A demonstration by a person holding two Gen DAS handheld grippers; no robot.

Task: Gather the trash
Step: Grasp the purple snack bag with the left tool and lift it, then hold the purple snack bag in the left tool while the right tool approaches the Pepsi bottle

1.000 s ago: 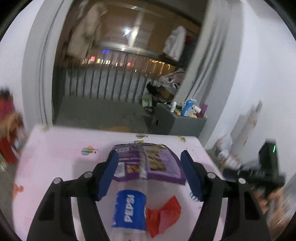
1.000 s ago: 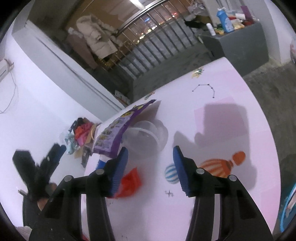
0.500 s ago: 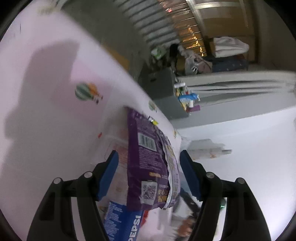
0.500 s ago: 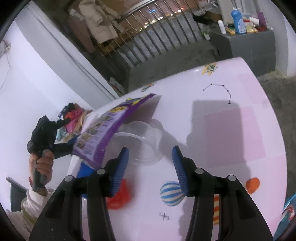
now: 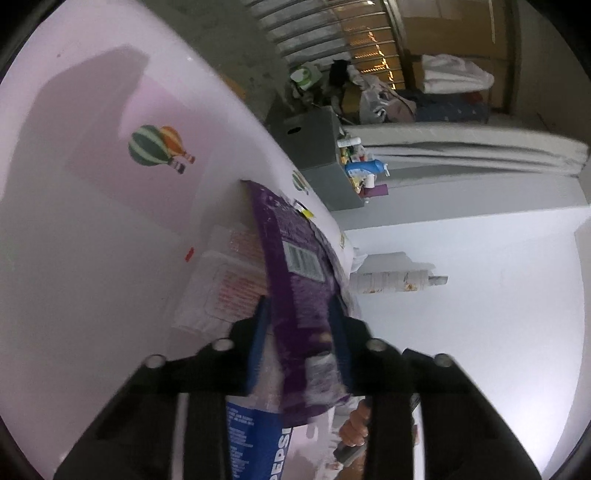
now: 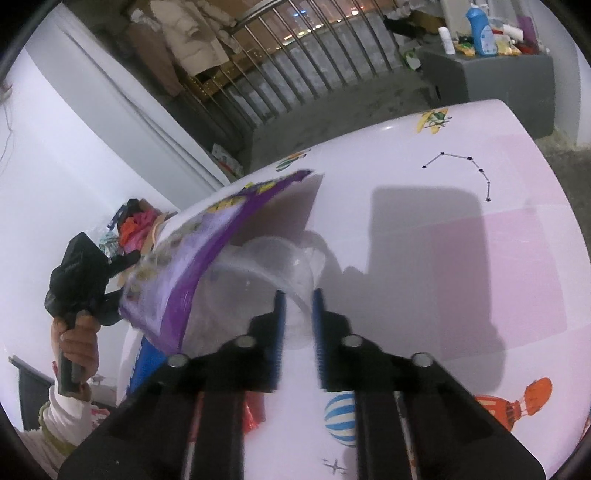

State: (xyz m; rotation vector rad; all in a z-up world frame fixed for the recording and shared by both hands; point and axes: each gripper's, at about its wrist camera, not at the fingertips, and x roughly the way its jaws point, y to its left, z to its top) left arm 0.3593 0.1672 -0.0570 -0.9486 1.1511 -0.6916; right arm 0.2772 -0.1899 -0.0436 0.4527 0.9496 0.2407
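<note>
We are closing our left tongs [image 5: 301, 339] on the crinkly purple snack bag [image 5: 295, 280], and our right tongs [image 6: 298, 325] apparently on the clear, round plastic cup's [image 6: 266, 280] thin rim.

Only readable txt: "PEPSI", partly cut off, on blue bottle label [image 5: 255, 439]; purple bag's print too blurred.

A pale pink worktop [image 6: 443, 258] fills the lower part of both views, printed with hot-air balloons [image 5: 157, 147], a small yellow plane [image 6: 434, 120] and a dotted star pattern [image 6: 465, 170]. Beyond its far edge runs a metal railing [image 6: 295, 74], with coats [image 6: 184, 40] hanging above it. A grey cabinet [image 6: 491, 77] stands near the railing and carries a blue bottle [image 6: 480, 29] among other small containers. A heap of coloured clutter [image 6: 136, 225] lies by the white wall [image 6: 48, 166].
</note>
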